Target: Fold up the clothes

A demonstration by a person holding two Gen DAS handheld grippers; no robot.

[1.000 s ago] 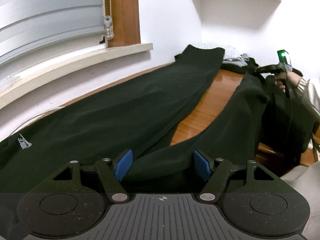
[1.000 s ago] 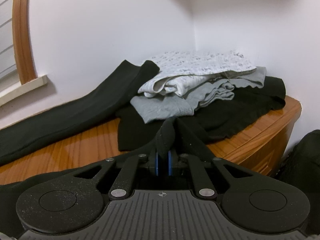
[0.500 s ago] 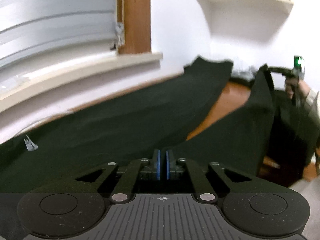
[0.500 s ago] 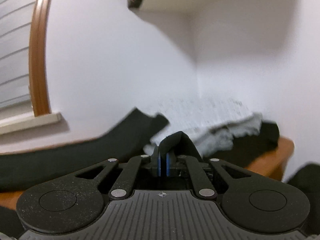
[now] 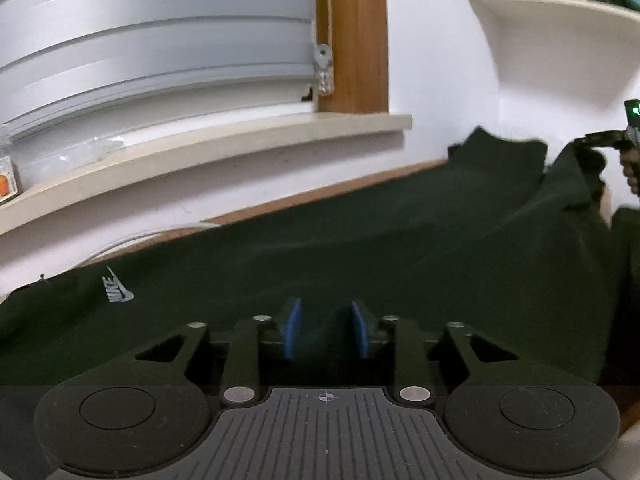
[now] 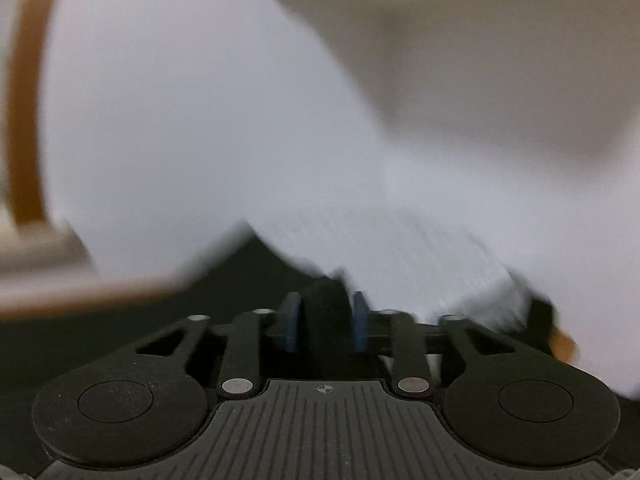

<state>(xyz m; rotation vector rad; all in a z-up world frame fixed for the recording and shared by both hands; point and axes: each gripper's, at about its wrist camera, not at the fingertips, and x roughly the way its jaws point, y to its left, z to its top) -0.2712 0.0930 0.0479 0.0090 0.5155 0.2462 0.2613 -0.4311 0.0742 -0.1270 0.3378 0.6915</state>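
Observation:
Dark green trousers [image 5: 360, 248] with a white logo [image 5: 118, 290] lie along the wooden table [image 5: 340, 192], the near leg folded over the far one. My left gripper [image 5: 326, 320] sits low over the cloth. Its jaws are opening, and a soft fold lies loose between the blue pads [image 5: 294, 328]. At the far right my right gripper [image 5: 588, 143] is held up at the raised leg end by a hand [image 5: 630, 168]. In the blurred right wrist view my right gripper [image 6: 324, 322] is opening too, with a thick black fold [image 6: 324, 300] standing between its pads.
A window sill [image 5: 240, 140], a blind and a wooden frame [image 5: 352, 36] run behind the table. A shelf with books [image 5: 560, 12] hangs at the upper right. A white cable [image 5: 152, 236] lies by the wall. Blurred pale folded clothes [image 6: 440, 264] sit in the corner.
My left jaws shut on the cloth and have parted again. The near leg now covers the wood between the legs. My right gripper has risen and its jaws have parted.

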